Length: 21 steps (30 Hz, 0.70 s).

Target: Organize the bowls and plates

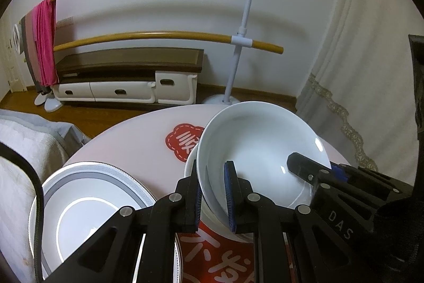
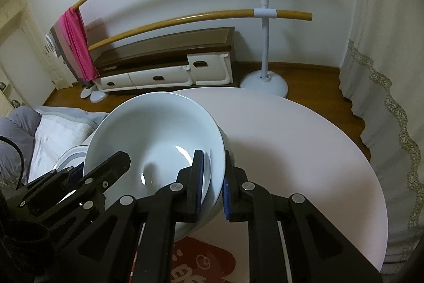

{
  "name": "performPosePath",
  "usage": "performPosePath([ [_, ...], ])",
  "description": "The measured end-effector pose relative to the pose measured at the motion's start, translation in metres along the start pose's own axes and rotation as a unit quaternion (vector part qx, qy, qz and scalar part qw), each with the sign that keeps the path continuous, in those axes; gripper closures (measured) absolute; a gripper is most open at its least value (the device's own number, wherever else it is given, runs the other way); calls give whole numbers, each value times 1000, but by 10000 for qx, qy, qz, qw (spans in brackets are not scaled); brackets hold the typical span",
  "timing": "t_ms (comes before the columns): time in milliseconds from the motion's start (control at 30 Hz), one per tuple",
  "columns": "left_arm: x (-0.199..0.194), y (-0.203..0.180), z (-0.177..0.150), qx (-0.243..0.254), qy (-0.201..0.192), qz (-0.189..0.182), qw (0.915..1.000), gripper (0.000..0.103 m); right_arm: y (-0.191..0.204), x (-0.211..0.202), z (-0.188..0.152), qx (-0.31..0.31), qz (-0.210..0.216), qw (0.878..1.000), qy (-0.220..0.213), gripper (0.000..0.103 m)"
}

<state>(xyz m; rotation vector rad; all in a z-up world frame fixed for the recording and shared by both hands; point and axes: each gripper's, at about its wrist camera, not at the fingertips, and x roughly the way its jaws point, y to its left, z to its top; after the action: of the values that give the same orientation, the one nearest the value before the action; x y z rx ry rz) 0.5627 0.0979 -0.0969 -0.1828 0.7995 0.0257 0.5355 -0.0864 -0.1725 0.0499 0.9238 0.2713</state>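
White bowl (image 1: 254, 150) rim clamped between both hand-held grippers' pads.

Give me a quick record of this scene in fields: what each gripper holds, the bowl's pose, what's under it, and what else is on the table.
left gripper: jaws shut on the white bowl, at its left rim
right gripper: jaws shut on the same bowl, at its right rim
bowl pose: tilted
under bowl: a second bowl
also on table: patterned plate

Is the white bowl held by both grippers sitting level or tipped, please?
Tipped: the white bowl shows its inside to both cameras, pinched at opposite rims by the left gripper and right gripper.
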Motion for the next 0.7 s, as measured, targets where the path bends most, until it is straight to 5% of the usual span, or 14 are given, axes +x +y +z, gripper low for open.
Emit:
performPosePath([
  [700, -4, -7, -8, 259, -106, -90, 9996, 91, -15, -13, -14, 350, -27, 9993, -137, 87],
])
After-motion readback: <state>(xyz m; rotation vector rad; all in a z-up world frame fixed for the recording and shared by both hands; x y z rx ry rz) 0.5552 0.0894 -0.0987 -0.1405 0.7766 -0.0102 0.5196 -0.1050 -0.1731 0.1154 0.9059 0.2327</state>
